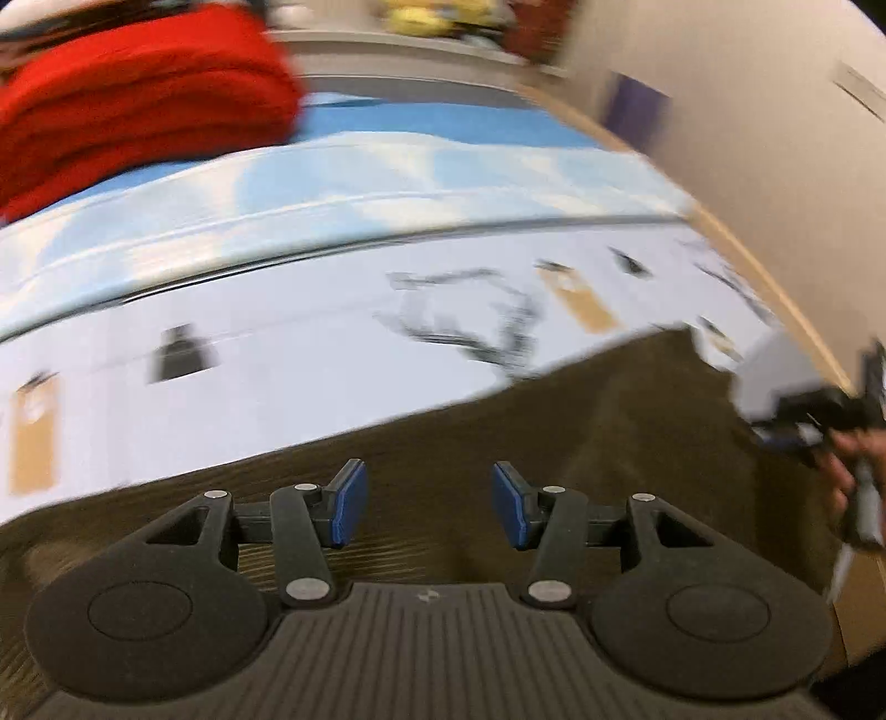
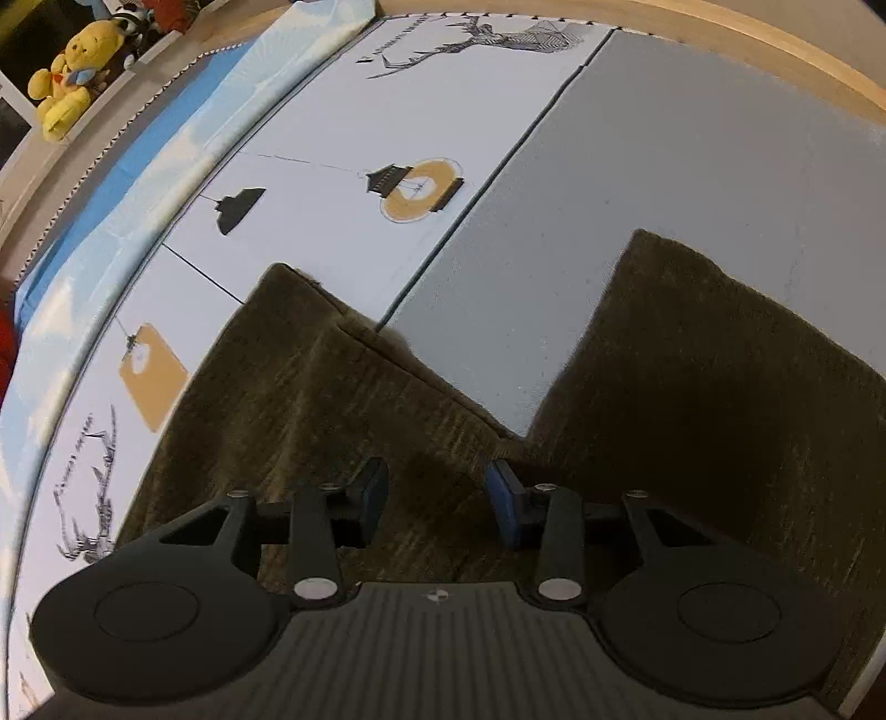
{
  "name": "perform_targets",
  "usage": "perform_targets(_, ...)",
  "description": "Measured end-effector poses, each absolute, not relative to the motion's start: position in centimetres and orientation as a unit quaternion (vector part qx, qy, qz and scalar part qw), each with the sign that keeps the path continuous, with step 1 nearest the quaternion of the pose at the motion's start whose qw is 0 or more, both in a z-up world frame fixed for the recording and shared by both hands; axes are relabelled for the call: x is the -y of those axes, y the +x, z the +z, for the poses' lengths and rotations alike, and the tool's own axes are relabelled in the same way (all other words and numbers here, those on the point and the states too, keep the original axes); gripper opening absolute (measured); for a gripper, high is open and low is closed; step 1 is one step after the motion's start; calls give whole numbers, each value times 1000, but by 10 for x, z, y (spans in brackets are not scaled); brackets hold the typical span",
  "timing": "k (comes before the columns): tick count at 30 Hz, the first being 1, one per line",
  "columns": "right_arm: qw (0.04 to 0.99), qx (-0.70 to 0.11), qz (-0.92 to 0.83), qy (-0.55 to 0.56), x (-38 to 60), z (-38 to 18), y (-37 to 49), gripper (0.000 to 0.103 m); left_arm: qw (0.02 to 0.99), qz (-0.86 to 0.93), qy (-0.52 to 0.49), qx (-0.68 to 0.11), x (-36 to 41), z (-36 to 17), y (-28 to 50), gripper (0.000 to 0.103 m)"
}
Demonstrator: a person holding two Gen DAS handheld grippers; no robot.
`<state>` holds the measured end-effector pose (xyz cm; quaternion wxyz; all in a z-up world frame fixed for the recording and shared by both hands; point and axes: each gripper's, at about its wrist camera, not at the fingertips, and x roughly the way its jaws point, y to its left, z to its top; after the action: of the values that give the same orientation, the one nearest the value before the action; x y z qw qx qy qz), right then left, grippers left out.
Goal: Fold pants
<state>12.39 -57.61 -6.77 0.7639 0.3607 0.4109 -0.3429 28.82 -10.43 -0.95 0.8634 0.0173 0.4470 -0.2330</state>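
Observation:
Dark olive-brown corduroy pants (image 2: 343,399) lie flat on a pale printed play mat (image 2: 343,127); two legs spread apart, one (image 2: 720,354) to the right over the grey panel. My right gripper (image 2: 434,498) hovers over the pants where the legs meet, jaws apart, nothing between the blue pads. In the blurred left wrist view the pants (image 1: 581,421) fill the lower right, and my left gripper (image 1: 429,507) stands open above them, holding nothing. The other gripper (image 1: 814,415) and a hand show at the right edge.
A red folded blanket (image 1: 138,105) lies at the far left on a blue cloud-print mat (image 1: 387,183). A yellow plush bear (image 2: 69,77) sits on a shelf beyond the mat. A wooden floor edge (image 2: 775,50) and a beige wall (image 1: 747,111) border the mat.

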Motion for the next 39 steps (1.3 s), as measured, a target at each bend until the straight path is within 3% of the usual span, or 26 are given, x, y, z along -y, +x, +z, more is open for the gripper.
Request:
perform_targets(12, 725, -433, -403, 351, 567, -81, 136, 41, 888, 17, -66, -456, -76, 7, 308, 57)
perform_targets(14, 728, -428, -411, 343, 564, -80, 138, 34, 886, 28, -69, -458, -90, 7, 307, 57)
perform_targets(16, 737, -421, -413, 330, 560, -78, 141, 19, 885, 30, -73, -459, -98, 8, 307, 57)
perform_targets(19, 759, -389, -404, 331, 555, -70, 139, 11, 887, 25, -71, -456, -95, 9, 308, 57)
perform_targets(24, 885, -253, -268, 283, 534, -5, 156, 10, 888, 11, -64, -455, -82, 0, 306, 57)
perform_targets(27, 902, -196, -270, 274, 555, 14, 148, 9, 888, 0, -58, -456, -76, -2, 306, 57)
perform_targets(33, 812, -268, -397, 333, 639, -55, 131, 10, 889, -14, -53, -454, -74, -2, 307, 57)
perform_targets(36, 780, -334, -401, 345, 648, -82, 136, 15, 887, -13, -52, -459, -77, -5, 308, 57)
perform_targets(39, 768, -339, -449, 307, 637, -72, 142, 26, 884, -5, -52, -464, -83, -9, 311, 58)
